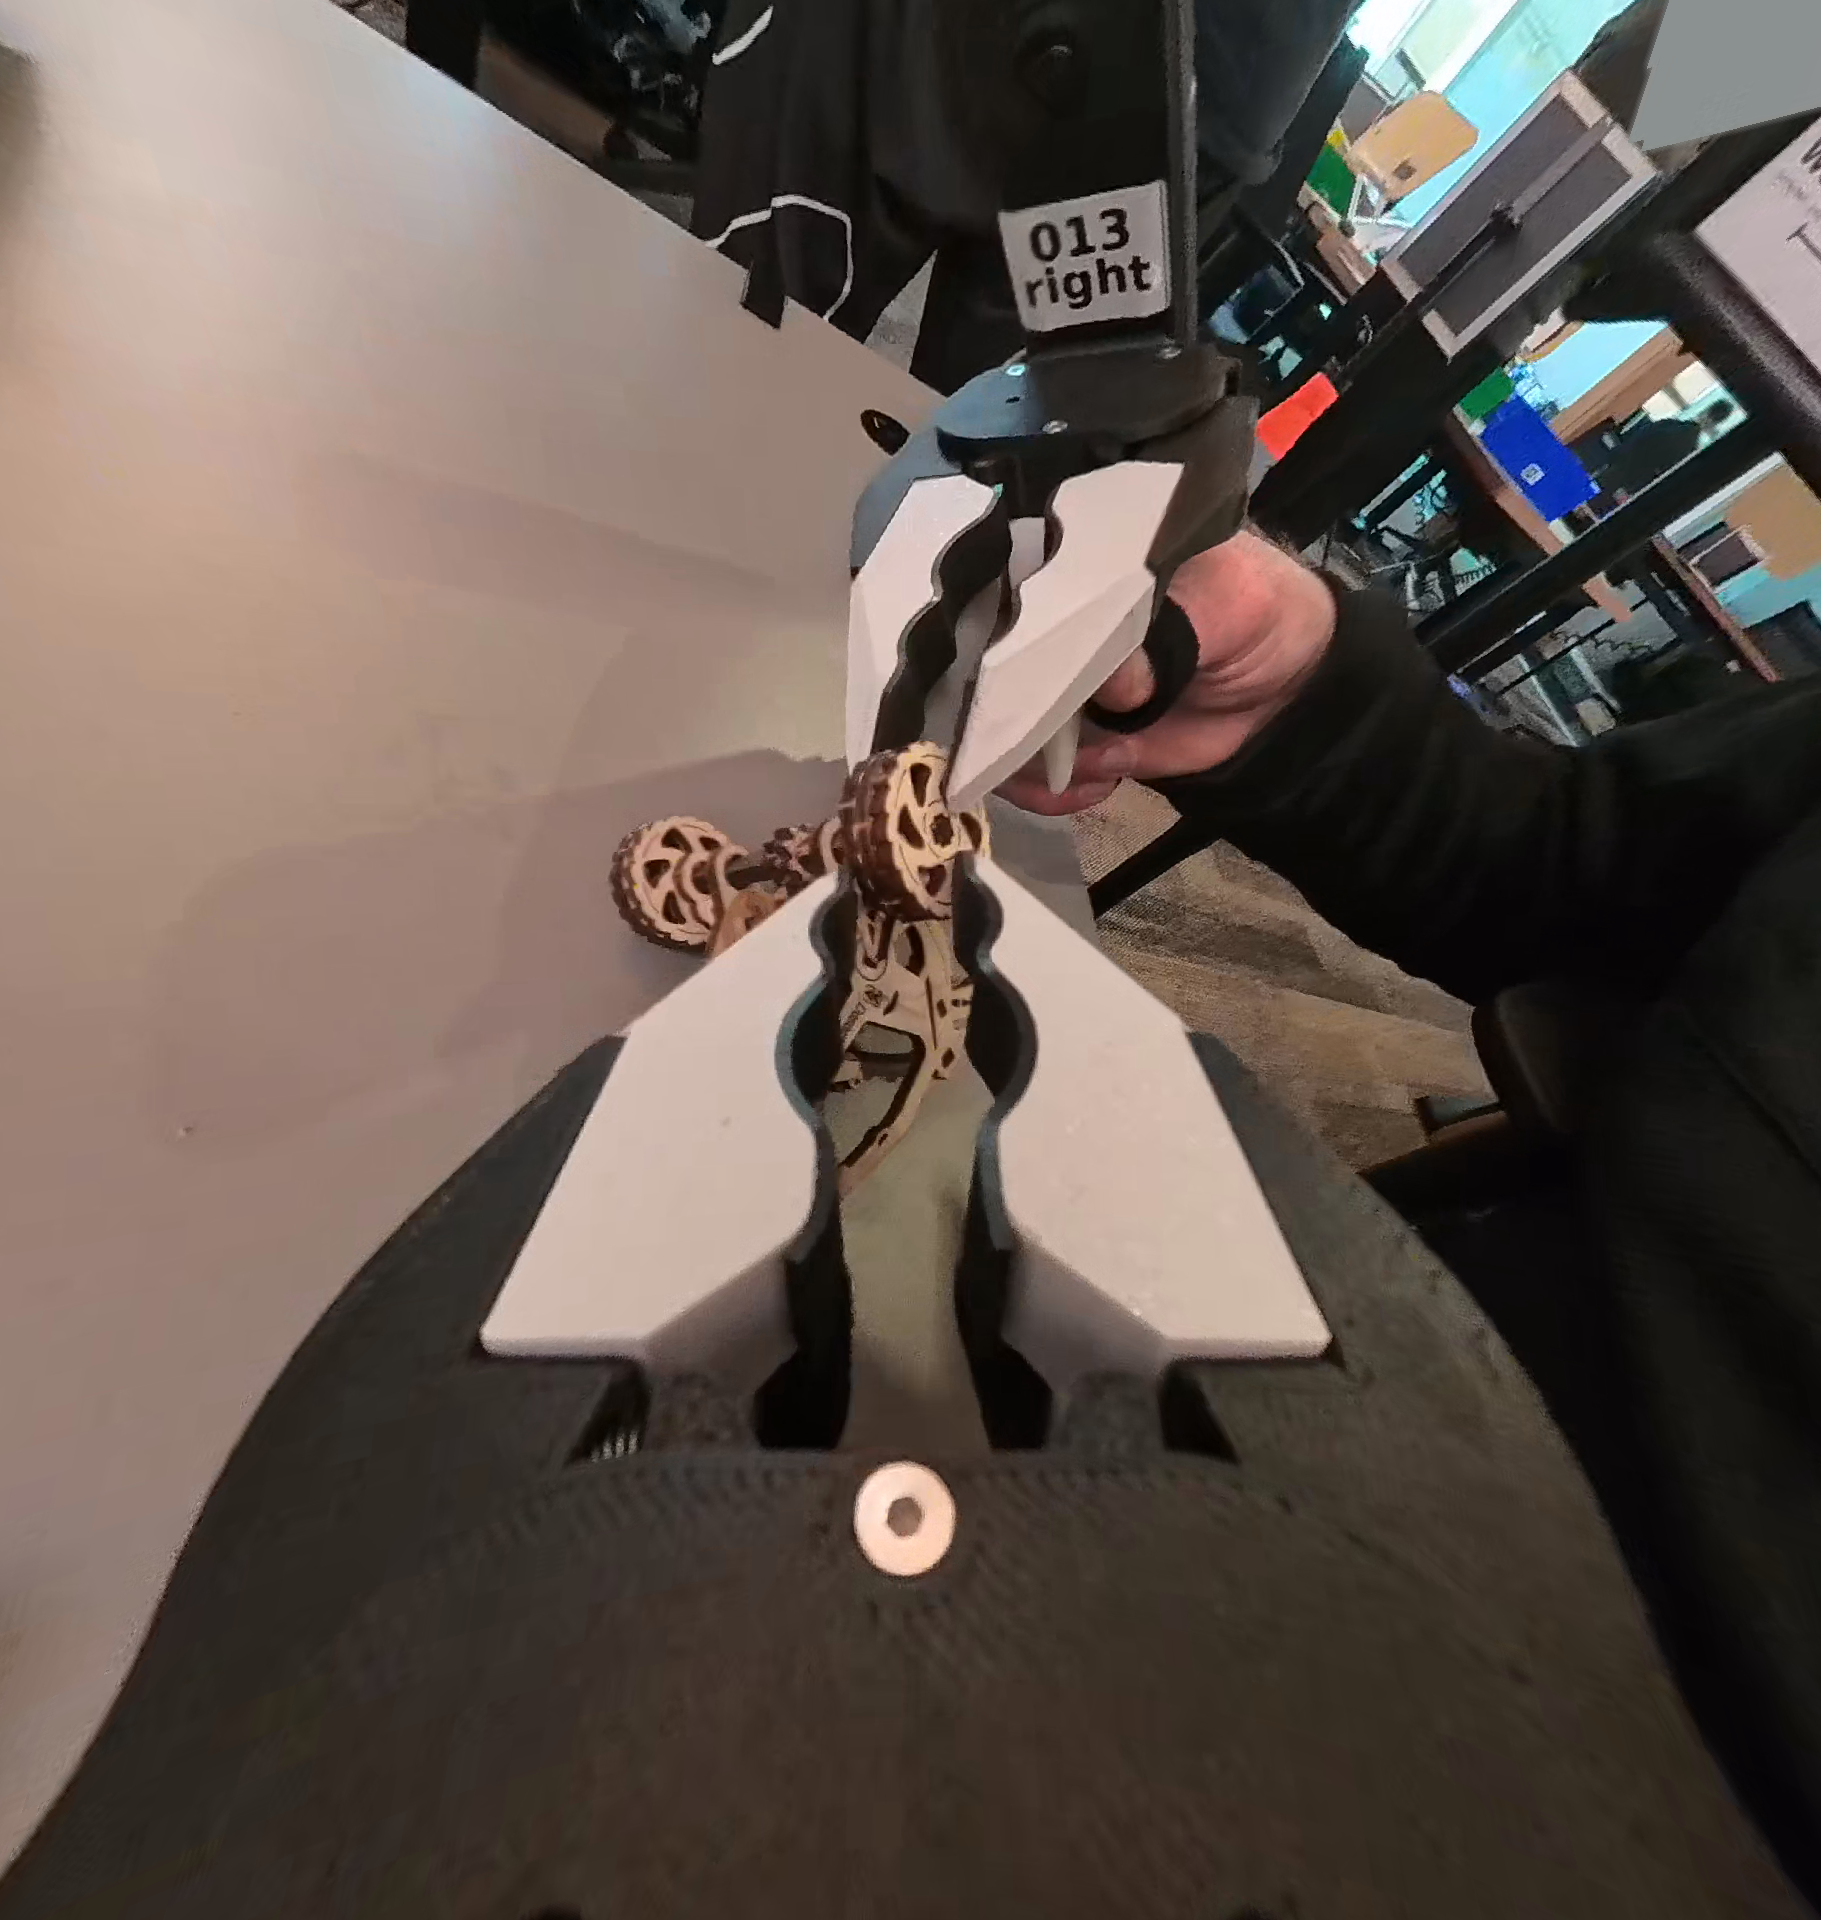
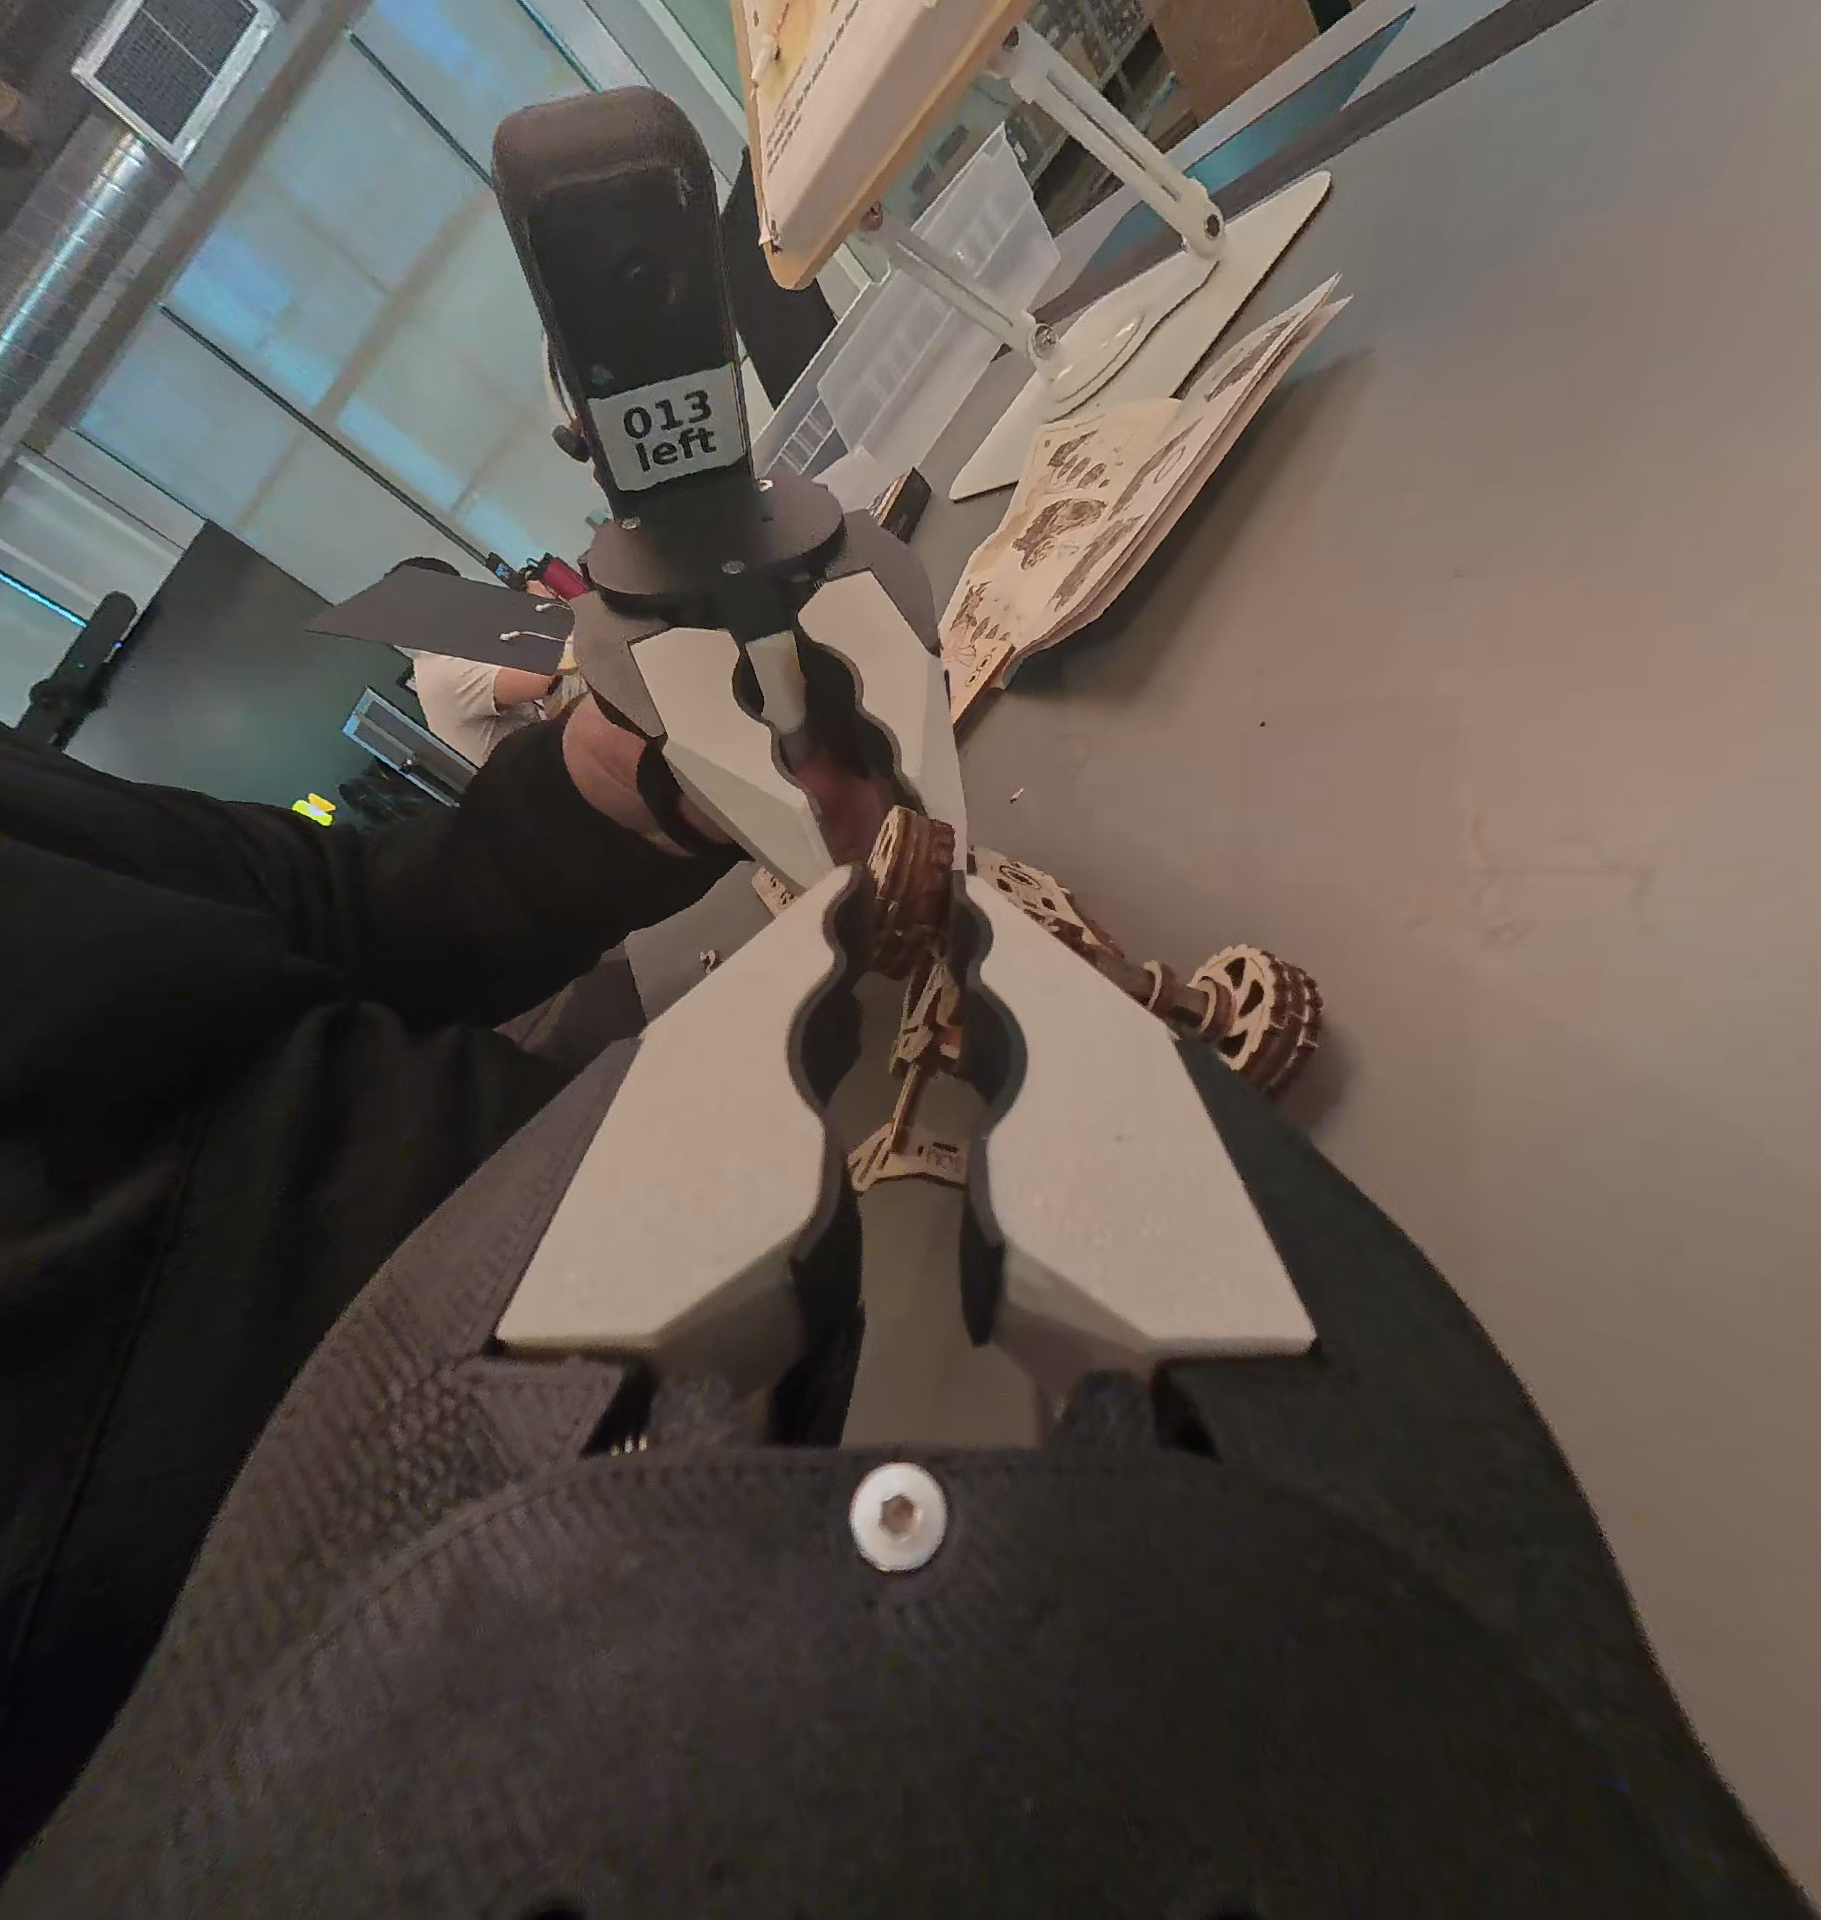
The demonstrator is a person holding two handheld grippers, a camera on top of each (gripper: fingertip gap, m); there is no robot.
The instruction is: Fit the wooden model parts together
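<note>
A light wooden model (image 1: pixel 890 1003) with toothed wheels rests partly on the grey table (image 1: pixel 262 623). My left gripper (image 1: pixel 916 883) is shut on the model's frame, with one wheel (image 1: pixel 911 831) at its fingertips. My right gripper (image 1: pixel 916 774) comes down from above and is shut on that same wheel. In the right wrist view the wheel (image 2: pixel 911 894) sits between my right gripper's (image 2: pixel 911 883) fingertips, and the left gripper (image 2: pixel 890 842) meets it from the far side. A second wheel pair (image 1: pixel 677 883) on an axle lies on the table; it also shows in the right wrist view (image 2: pixel 1254 997).
An open instruction booklet (image 2: pixel 1124 499) lies on the table behind the model, beside a white stand (image 2: pixel 1145 270) holding a board (image 2: pixel 854 104). Clear plastic bins (image 2: pixel 927 312) stand further back. The person's hand (image 1: pixel 1228 665) and black sleeve are at the table's edge. Both grippers' tips are close together, under 4 cm apart.
</note>
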